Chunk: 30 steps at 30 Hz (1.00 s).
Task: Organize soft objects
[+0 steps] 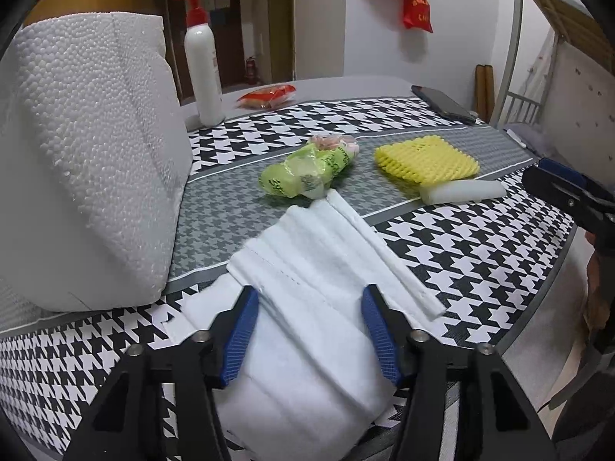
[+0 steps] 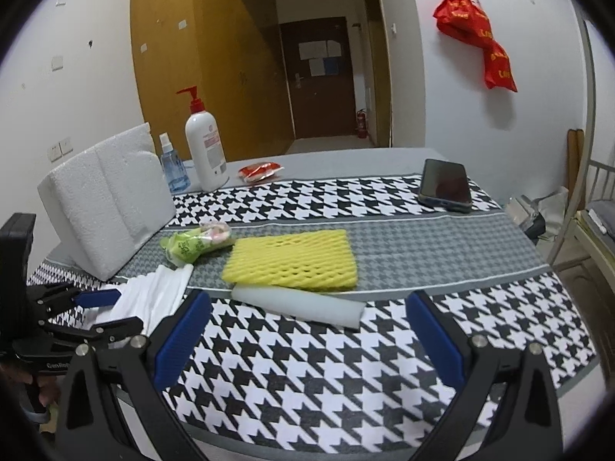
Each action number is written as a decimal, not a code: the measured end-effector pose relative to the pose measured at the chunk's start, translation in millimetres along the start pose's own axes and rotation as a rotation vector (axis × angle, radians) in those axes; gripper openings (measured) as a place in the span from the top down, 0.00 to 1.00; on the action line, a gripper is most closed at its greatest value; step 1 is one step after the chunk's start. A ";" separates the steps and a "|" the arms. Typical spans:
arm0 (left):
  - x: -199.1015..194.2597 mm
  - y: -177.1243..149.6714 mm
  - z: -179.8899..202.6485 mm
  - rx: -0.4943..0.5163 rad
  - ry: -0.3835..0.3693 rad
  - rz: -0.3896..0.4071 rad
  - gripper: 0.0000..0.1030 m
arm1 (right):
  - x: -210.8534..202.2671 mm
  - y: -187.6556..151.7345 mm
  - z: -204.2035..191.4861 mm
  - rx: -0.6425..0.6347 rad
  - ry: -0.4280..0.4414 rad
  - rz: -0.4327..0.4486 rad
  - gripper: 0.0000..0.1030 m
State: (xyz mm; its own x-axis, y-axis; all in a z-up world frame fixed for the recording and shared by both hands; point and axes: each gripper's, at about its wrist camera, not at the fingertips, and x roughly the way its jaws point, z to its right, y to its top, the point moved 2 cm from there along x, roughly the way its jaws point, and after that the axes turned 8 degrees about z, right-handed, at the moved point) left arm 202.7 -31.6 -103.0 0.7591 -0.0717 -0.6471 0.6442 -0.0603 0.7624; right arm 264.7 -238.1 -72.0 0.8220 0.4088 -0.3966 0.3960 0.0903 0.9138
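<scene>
A white folded cloth [image 1: 315,253] lies on the houndstooth tablecloth [image 1: 480,246]. My left gripper [image 1: 309,292] is shut on its near end, with a blue pad pressed on each side. From the right wrist view the same gripper [image 2: 115,311] shows at far left, the cloth [image 2: 153,292] bunched between its fingers. Beyond the cloth sit a crumpled green plastic bag [image 1: 303,173], a yellow foam net [image 1: 426,159] and a white foam strip [image 1: 461,192]. My right gripper [image 2: 307,296] stands open above the tablecloth with nothing between its fingers, just short of the foam strip [image 2: 300,303].
A big white styrofoam block [image 1: 88,153] leans at the left. At the back stand a white pump bottle [image 2: 205,150] and a blue spray bottle [image 2: 173,169], next to a red packet [image 2: 259,171]. A phone [image 2: 446,186] lies at the back right. A metal bed frame [image 2: 576,207] stands right of the table.
</scene>
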 end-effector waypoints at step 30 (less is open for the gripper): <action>3.0 4.3 -6.0 -0.008 -0.026 0.018 0.92 | 51.0 -0.3 -0.5 -0.145 0.222 -0.228 0.06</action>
State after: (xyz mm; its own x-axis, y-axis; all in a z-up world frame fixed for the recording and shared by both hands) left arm 208.3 -26.2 -101.7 0.7678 -0.0987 -0.6331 0.6315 -0.0508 0.7737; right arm 306.3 -216.8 -92.4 0.6033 0.5497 -0.5777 0.4838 0.3237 0.8131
